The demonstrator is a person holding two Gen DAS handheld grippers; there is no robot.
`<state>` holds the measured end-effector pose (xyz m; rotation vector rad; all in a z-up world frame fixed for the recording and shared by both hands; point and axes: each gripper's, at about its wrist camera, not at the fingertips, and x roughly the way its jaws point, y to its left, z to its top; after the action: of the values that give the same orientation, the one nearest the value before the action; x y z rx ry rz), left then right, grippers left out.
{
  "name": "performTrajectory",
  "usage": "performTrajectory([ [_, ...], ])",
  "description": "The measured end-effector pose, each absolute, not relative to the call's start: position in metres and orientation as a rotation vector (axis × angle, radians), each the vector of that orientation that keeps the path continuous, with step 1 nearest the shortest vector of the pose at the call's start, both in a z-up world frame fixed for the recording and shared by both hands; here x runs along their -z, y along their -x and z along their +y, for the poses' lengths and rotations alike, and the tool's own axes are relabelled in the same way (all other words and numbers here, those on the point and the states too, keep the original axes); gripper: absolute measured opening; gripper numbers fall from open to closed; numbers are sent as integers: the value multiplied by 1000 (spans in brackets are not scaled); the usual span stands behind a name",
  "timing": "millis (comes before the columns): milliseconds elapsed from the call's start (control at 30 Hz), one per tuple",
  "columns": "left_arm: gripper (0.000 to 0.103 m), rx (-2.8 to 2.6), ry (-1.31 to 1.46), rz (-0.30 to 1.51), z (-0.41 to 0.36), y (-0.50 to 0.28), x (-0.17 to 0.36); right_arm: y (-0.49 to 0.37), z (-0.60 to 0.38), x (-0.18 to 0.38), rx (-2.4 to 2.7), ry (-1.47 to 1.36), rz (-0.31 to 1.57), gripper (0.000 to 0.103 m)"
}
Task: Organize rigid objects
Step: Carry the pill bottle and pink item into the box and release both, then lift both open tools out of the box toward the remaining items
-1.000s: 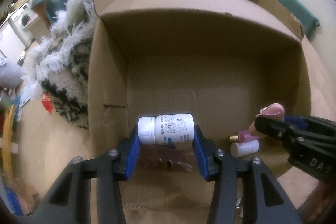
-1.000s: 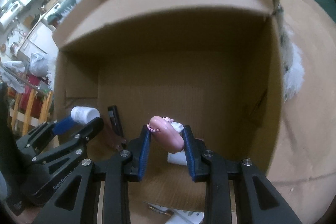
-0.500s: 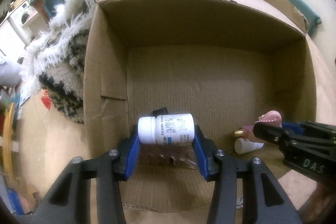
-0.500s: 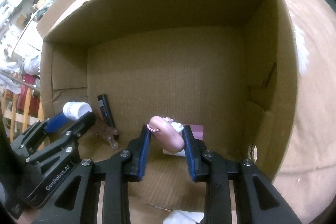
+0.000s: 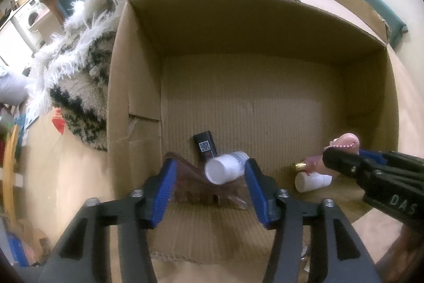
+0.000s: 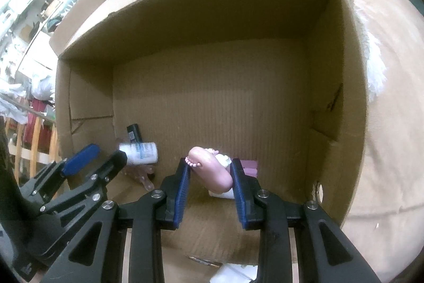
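Note:
My left gripper [image 5: 209, 174] is open inside the cardboard box [image 5: 137, 76]. The white pill bottle [image 5: 225, 167] is loose between its blue pads, tilted, over a brown plastic piece [image 5: 196, 177]; in the right wrist view the bottle [image 6: 139, 149] looks blurred beside the left gripper [image 6: 95, 158]. My right gripper [image 6: 210, 171] is shut on a pink toy foot [image 6: 210, 169] low in the box; it shows in the left wrist view [image 5: 344, 142] too.
On the box floor lie a black stick [image 5: 205, 146], a small white bottle [image 5: 311, 181] and a purple item [image 6: 250, 166]. A shaggy white and black rug [image 5: 79, 57] lies left of the box. Box walls [image 6: 336, 102] stand close on all sides.
My left gripper opened and let go of the white pill bottle, which tipped and dropped between the fingers. Both grippers moved deeper into the box. The right grip is unchanged.

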<state>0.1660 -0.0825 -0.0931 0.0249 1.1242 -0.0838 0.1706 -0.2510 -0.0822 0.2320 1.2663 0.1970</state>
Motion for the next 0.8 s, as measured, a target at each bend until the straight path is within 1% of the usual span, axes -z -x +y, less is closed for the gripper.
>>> performTrajectory([
  [67, 60, 79, -26, 1117, -81, -165, 91, -170, -254, 79, -202, -255, 1252, 34],
  [100, 61, 78, -26, 1115, -81, -165, 89, -169, -257, 76, -205, -266, 1243, 37],
  [167, 67, 82, -15, 1116, -80, -163, 86, -168, -261, 69, -206, -293, 1214, 56],
  [200, 67, 83, -10, 1117, -79, -163, 85, -168, -263, 65, -205, -309, 1195, 72],
  [233, 67, 82, -5, 1117, -78, -163, 83, -167, -265, 61, -206, -321, 1177, 74],
  [433, 67, 75, -8, 1109, -74, -163, 75, -164, -268, 54, -207, -335, 1152, 78],
  [800, 67, 49, 18, 1111, -68, -159, 64, -166, -270, 45, -201, -336, 1140, 78],
])
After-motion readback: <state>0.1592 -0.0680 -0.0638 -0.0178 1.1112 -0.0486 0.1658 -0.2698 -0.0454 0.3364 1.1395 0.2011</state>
